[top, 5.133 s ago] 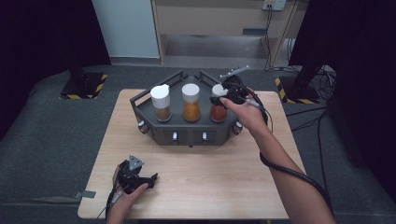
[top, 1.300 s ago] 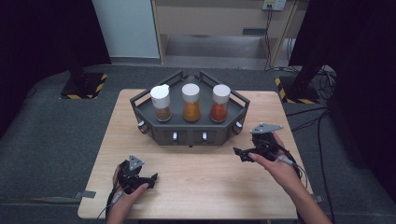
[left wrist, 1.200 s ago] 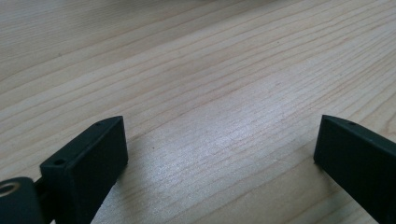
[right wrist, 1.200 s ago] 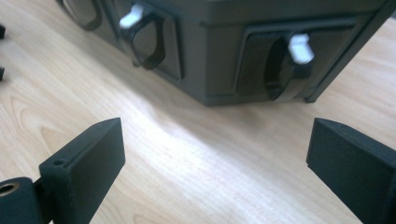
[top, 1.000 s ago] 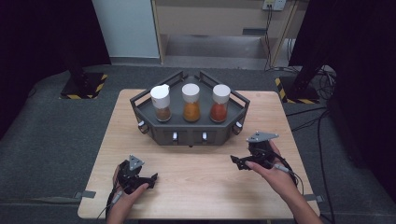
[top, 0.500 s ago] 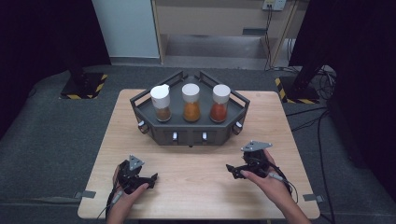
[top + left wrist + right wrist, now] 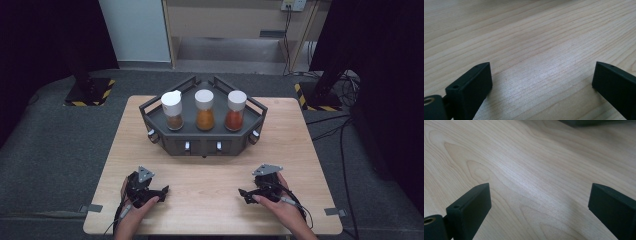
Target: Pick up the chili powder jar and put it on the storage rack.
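1. I'm looking at a lab or recording studio set up for tests, not a home or kitchen.
2. A small wooden bench point(image 7: 210, 175) stands alone on grey carpet point(image 7: 60, 150), with black curtains point(image 7: 45, 35) closing off both sides.
3. Stand bases marked with yellow-and-black hazard tape point(image 7: 90, 92) sit on the floor, and loose cables point(image 7: 340, 130) run to a wall socket point(image 7: 293, 5).
4. On the bench, a dark angular rack point(image 7: 202, 142) holds three capped spice jars point(image 7: 204, 110), laid out like a test fixture.
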